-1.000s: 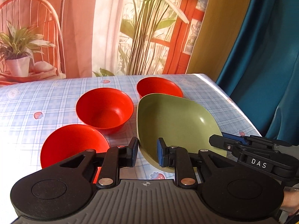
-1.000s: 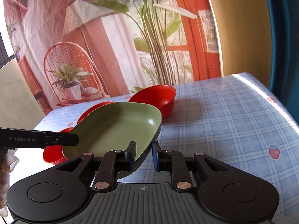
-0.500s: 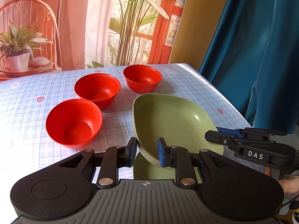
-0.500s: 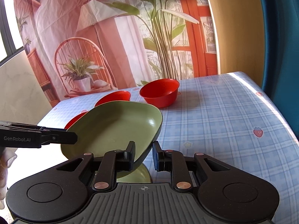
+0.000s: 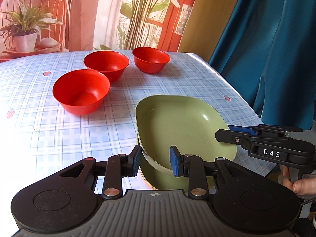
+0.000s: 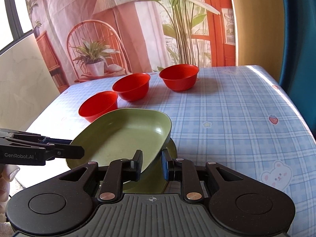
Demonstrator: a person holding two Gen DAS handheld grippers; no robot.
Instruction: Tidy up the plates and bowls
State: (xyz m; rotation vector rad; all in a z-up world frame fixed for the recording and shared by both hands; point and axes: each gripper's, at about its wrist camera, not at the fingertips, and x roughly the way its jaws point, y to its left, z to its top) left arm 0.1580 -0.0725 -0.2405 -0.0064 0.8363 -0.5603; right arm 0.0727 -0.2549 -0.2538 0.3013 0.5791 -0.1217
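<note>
With the left hand-held gripper (image 5: 156, 163) opening off the green plate (image 5: 183, 126) above a second plate (image 5: 158, 181) at the table (image 5: 177, 83) edge, only the right hand-held gripper (image 6: 151, 165) stays clamped, so it may tip and land crooked.

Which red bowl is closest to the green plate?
The red bowl at the left end of the row of three, the one nearest the camera. The middle bowl and the far bowl sit farther back from the green plate.
</note>
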